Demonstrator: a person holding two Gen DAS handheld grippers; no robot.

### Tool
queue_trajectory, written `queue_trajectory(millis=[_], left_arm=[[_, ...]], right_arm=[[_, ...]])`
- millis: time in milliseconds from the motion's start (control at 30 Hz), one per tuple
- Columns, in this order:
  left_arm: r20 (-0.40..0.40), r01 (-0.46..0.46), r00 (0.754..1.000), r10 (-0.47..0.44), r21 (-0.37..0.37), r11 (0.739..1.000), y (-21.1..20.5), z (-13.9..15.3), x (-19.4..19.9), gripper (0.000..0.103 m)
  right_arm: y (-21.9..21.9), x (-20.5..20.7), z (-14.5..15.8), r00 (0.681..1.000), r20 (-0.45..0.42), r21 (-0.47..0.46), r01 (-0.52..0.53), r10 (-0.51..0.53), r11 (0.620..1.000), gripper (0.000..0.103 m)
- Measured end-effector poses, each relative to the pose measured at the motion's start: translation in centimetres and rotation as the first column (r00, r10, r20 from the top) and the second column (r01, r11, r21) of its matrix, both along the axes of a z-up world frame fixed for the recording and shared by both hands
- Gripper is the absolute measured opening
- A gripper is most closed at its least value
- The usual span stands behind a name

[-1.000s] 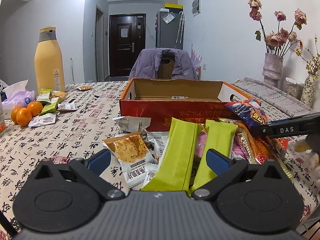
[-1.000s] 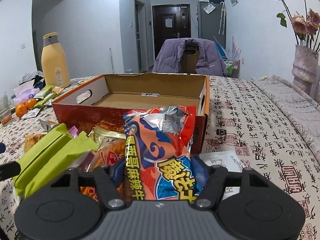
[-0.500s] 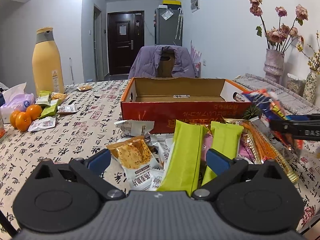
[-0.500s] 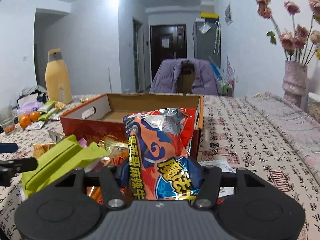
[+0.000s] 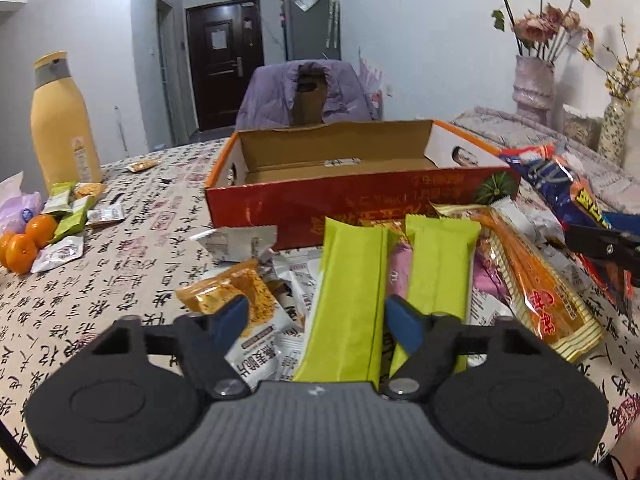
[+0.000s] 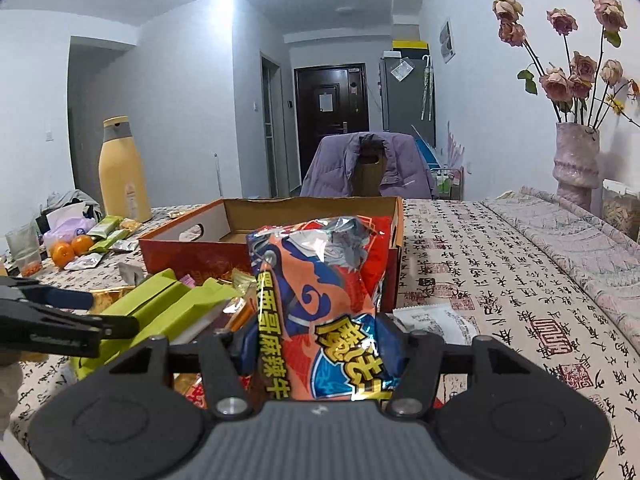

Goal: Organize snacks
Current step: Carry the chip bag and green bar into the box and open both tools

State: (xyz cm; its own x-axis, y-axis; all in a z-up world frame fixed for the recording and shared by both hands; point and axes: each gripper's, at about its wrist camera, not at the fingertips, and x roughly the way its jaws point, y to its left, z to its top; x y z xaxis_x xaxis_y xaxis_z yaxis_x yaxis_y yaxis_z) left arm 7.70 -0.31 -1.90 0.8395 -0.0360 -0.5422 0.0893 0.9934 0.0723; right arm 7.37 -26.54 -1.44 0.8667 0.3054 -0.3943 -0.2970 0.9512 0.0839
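Right tongs [image 6: 320, 354] clamp the orange snack bag [image 6: 320, 300], held up at 6 o'clock from the open box [image 6: 272, 236]. Left tongs [image 5: 316, 322], just narrowing, straddle a green bar [image 5: 352, 300] without gripping. Next move, likely: drop the bag in.

The left hand-held gripper [image 5: 316, 320] had a ribbed grey housing flanked by two round black discs. Black angular linkages ran forward from silver pivot screws to fingers with blue pads [image 5: 230, 316]. The right hand-held gripper [image 6: 318, 344] was built the same way, with silver screws and blue pads [image 6: 246, 346]; small pale lettering marked one black arm.
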Motion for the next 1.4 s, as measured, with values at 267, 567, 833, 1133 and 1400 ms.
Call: queue_trajectory(millis=[267, 567, 833, 1133, 1400], left_arm=[[-0.027, 0.04, 0.999, -0.04, 0.002, 0.999, -0.5, -0.5, 0.3, 0.054], [-0.015, 0.041, 0.999, -0.041, -0.019, 0.999, -0.5, -0.6, -0.4, 0.038], [0.035, 0.036, 0.999, -0.035, -0.028, 0.999, -0.4, 0.4, -1.3, 0.038], [0.112, 0.039, 0.993, -0.032, -0.059, 0.998, -0.8, 3.1, -0.5, 0.038], [0.17, 0.028, 0.985, -0.013, -0.084, 0.996, -1.3, 5.6, 2.6, 0.038]], right_arm=[[-0.1, -0.5, 0.0, 1.0, 0.002, 0.004, -0.012, 0.012, 1.0, 0.057], [-0.1, -0.6, 0.1, 1.0, 0.005, 0.007, -0.015, 0.015, 1.0, 0.057], [0.0, -0.6, 0.3, 1.0, 0.012, 0.012, -0.021, 0.021, 1.0, 0.057], [0.7, 0.5, 1.4, 0.999, 0.049, 0.009, -0.024, 0.023, 1.0, 0.057], [1.4, 3.8, 3.5, 0.994, 0.108, 0.006, -0.011, 0.01, 1.0, 0.057]])
